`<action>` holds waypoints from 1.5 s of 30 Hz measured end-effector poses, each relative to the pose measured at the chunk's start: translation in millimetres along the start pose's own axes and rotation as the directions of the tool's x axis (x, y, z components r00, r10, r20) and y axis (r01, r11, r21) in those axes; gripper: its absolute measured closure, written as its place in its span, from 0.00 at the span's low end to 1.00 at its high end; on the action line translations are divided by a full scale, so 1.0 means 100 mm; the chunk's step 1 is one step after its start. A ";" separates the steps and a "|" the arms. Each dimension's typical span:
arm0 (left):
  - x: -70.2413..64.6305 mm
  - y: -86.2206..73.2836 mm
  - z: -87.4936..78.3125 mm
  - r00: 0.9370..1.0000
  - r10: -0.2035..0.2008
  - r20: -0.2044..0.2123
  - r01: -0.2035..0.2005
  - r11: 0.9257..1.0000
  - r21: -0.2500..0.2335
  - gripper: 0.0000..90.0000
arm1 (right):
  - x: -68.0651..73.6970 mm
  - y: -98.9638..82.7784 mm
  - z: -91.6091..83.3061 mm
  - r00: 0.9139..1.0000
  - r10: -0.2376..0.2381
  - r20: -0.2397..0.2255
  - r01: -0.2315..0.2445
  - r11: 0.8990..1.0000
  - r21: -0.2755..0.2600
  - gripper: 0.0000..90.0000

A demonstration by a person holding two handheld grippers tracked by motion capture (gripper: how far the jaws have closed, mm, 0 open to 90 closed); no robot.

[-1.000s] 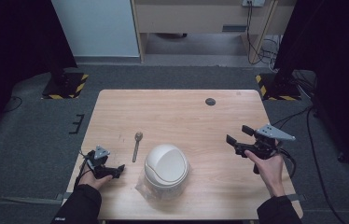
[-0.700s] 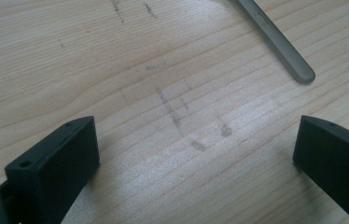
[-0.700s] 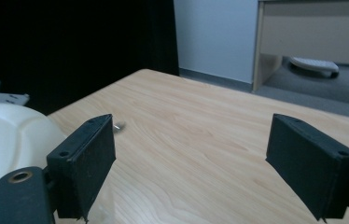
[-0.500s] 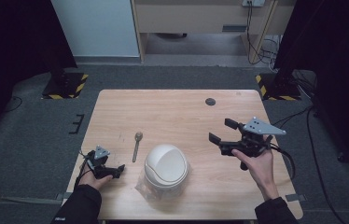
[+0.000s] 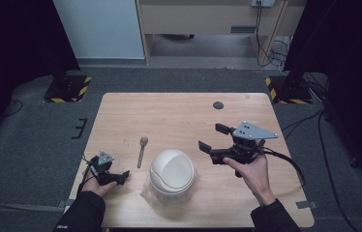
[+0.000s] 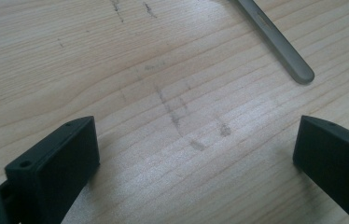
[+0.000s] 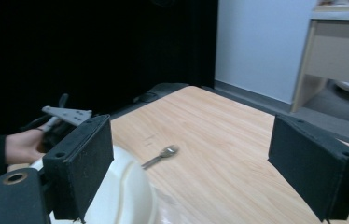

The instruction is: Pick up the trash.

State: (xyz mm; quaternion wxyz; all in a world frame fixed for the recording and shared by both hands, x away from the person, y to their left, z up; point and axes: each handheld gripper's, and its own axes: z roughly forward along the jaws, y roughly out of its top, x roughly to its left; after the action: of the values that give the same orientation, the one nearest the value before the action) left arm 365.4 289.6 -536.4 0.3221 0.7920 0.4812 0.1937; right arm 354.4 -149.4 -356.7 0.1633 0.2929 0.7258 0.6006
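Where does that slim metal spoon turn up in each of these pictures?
High view: the slim metal spoon lies left of the white dome-shaped lid.
Left gripper view: its handle end shows at the upper right.
Right gripper view: centre, beyond the lid.
Shared landmark: the wooden table.

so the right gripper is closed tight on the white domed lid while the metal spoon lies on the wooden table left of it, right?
Not quite: the right gripper is open and beside the white domed lid, holding nothing, as the high view shows. The metal spoon does lie on the wooden table left of the lid.
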 end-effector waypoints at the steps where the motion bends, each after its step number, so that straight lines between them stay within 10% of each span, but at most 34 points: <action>1: 0.00 0.00 0.00 1.000 0.000 0.000 0.000 1.000 0.000 0.00 | 0.05 -0.01 0.04 1.000 -0.002 -0.017 0.002 1.000 0.007 0.16; 19: 0.00 0.00 0.00 1.000 0.000 0.000 0.000 1.000 0.000 0.00 | 0.35 -0.34 0.36 0.996 -0.030 -0.083 0.042 0.989 0.142 0.16; 30: -0.01 0.00 0.00 1.000 0.001 0.001 -0.001 1.000 0.000 0.00 | 0.44 -0.63 0.53 0.989 -0.071 -0.129 0.110 0.937 0.332 0.15; 45: -0.01 0.00 0.00 1.000 0.000 0.001 0.000 1.000 0.000 0.00 | 0.42 -0.69 0.62 0.993 -0.064 -0.100 0.097 0.925 0.368 0.18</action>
State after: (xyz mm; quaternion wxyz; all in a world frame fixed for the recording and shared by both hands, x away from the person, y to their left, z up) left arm 365.0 289.2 -536.4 0.3225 0.7921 0.4808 0.1933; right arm 342.1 -82.5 -432.6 0.0979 0.2622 0.8443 0.4569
